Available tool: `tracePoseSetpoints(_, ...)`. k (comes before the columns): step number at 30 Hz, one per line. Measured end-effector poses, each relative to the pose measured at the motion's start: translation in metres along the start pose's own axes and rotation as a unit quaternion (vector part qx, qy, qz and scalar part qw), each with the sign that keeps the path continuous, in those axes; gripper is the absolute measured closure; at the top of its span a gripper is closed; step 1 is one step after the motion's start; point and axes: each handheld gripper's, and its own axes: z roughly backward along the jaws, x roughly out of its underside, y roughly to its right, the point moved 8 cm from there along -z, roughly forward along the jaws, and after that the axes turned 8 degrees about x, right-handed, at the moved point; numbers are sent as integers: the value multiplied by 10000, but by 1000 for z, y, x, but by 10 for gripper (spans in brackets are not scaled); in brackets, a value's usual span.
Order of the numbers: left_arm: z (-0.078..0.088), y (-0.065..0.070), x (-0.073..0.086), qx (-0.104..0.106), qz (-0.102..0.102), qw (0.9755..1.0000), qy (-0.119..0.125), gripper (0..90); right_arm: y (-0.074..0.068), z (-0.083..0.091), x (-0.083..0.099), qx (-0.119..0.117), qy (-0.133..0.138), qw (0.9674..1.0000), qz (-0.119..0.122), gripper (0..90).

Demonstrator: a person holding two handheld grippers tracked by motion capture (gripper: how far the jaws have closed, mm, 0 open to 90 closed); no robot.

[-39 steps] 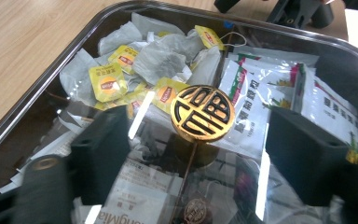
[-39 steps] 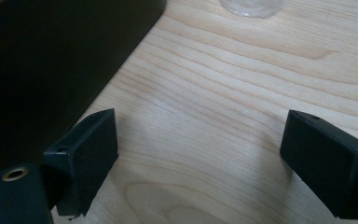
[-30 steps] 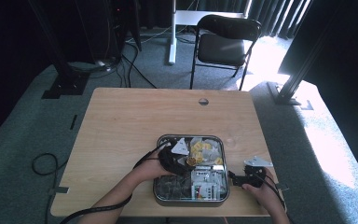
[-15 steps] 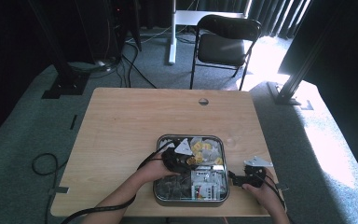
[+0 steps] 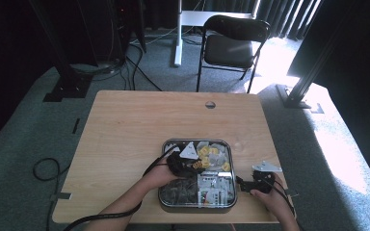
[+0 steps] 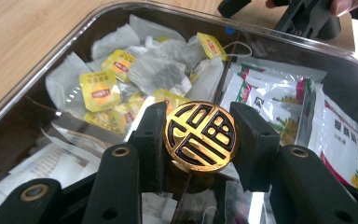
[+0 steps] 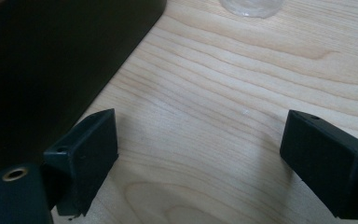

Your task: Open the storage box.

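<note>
**Left gripper clamped on a gold medallion above the tin; right gripper open on the table**

A round gold medallion (image 6: 200,136) with a black relief pattern sits between the two black jaws of the left gripper (image 6: 200,140). The jaws have just been closing, and both pads (image 6: 151,140) now press on its left and right edges, so the piece is gripped. In the high view the left gripper (image 5: 183,163) hangs over the middle of a rounded metal tin (image 5: 231,192) that lies at the near edge of the wooden table (image 5: 135,125).

Inside the tin, behind the medallion, lie yellow-tagged tea bags (image 6: 100,91) in the far section and white printed sachets (image 6: 279,100) to the right.

The right gripper (image 5: 262,180) rests just to the right of the tin, held by the person's right hand (image 5: 272,199). In the right gripper view its jaws stand wide apart, with bare table (image 7: 223,121) between them and nothing held; the tin's dark wall (image 7: 51,60) rises at the left.
</note>
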Motion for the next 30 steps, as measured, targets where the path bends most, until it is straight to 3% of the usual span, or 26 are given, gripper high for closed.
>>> tracePoseSetpoints(11,21,-7,-10,-206,-14,9997,145,589,0,0,0,3,5,10000,8,107)
tracePoseSetpoints(18,31,-11,-10,-355,-53,9993,93,590,0,0,0,2,5,10000,7,107)
tracePoseSetpoints(30,53,-22,-7,-576,48,9982,173,589,0,0,0,2,3,10000,13,107)
